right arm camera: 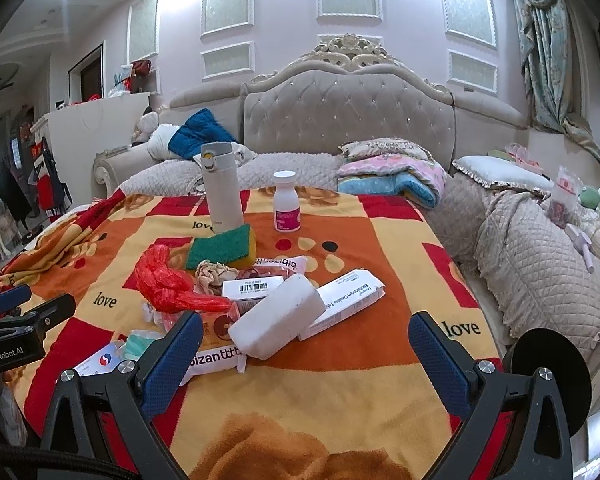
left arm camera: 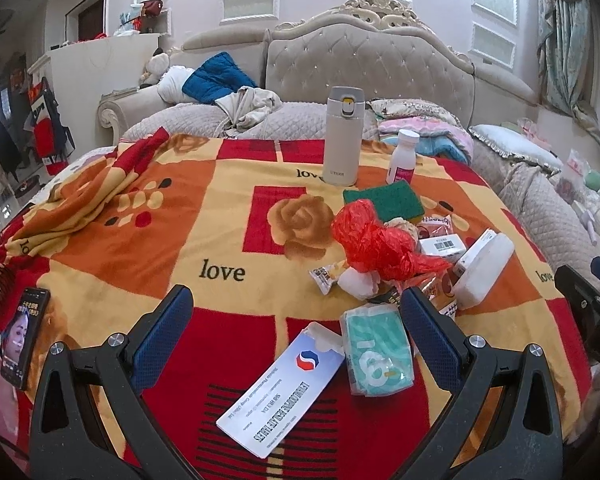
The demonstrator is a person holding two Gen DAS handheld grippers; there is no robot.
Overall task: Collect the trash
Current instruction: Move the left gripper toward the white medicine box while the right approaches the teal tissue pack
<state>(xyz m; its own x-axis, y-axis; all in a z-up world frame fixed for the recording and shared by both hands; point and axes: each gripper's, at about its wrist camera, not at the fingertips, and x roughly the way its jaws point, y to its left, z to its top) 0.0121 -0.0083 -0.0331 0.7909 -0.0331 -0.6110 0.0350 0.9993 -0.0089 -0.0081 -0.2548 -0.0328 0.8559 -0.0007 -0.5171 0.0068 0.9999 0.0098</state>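
Note:
Trash lies piled on a red, orange and yellow "love" blanket. A crumpled red plastic bag sits at the pile's left side. A white foam block, white medicine boxes, a barcode box and snack wrappers lie around it. A flat white box and a teal tissue pack rest between the fingers of my left gripper, which stands open above them. My right gripper is open too, with the foam block just beyond its fingers.
A white thermos, a white pill bottle and a green and yellow sponge stand behind the pile. A phone lies at the blanket's left edge. Bedding, pillows and a padded headboard fill the back.

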